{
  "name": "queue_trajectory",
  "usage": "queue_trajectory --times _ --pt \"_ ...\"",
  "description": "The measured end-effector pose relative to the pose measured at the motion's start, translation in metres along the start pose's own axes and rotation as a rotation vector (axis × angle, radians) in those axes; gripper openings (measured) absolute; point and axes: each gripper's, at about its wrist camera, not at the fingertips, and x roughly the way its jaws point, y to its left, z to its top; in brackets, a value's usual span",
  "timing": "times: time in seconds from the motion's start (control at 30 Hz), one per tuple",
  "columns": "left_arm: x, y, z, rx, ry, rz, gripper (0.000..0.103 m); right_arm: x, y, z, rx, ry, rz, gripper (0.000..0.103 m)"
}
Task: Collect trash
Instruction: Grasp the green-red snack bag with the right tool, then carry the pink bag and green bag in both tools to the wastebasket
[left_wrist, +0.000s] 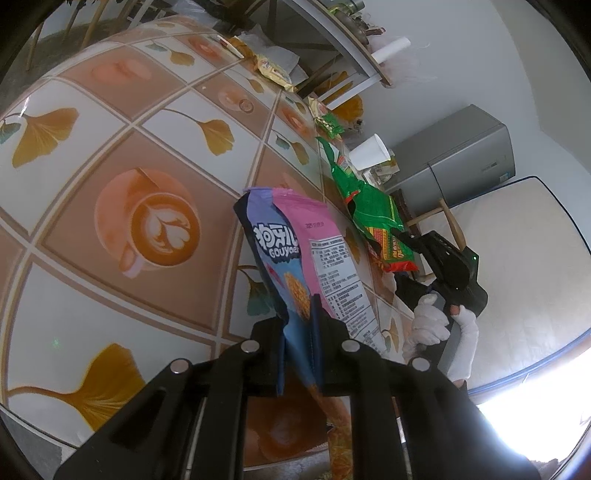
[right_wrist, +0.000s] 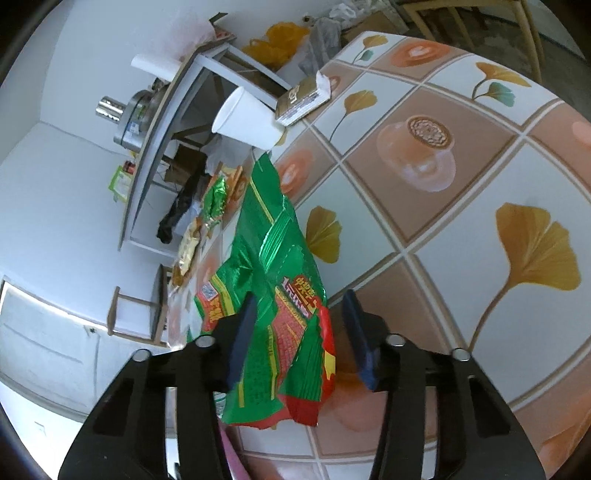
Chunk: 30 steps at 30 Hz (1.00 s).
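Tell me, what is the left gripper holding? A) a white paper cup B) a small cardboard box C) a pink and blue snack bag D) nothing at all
C: the left gripper is pinched shut on the pink and blue snack bag, which sticks up from between its fingers above the table.

A lived-in home: a counter (left_wrist: 110, 229) under a coffee-and-ginkgo print cloth, a grey fridge (left_wrist: 458, 158) and a bare mattress (left_wrist: 524, 280) at right, wooden chair legs at upper left.
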Motion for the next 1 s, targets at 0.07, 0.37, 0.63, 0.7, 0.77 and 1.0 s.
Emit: queue_trajectory --times 0.07,0.37,0.63,0.7,0.77,1.0 --pt "0.001 0.001 0.001 -0.003 0.004 0.002 0.011 0.003 0.000 0.000 -0.007 0.011 -0.018 0.022" --pt "0.002 0.000 0.003 -0.004 -0.002 0.002 0.011 -0.005 -0.004 0.004 -0.019 0.027 0.040 0.010" --pt "0.003 -0.001 0.004 -0.007 -0.007 -0.016 0.011 -0.035 -0.012 0.014 0.044 0.020 0.155 0.008" --pt "0.002 -0.003 0.004 -0.003 -0.013 -0.026 0.011 -0.044 -0.015 0.017 0.058 0.011 0.171 0.007" --pt "0.001 -0.004 0.006 0.000 -0.017 -0.033 0.011 -0.054 -0.019 0.019 0.067 -0.002 0.177 0.007" --pt "-0.001 -0.008 0.010 0.003 -0.034 -0.069 0.009 -0.078 -0.035 0.018 0.122 -0.034 0.211 0.007"
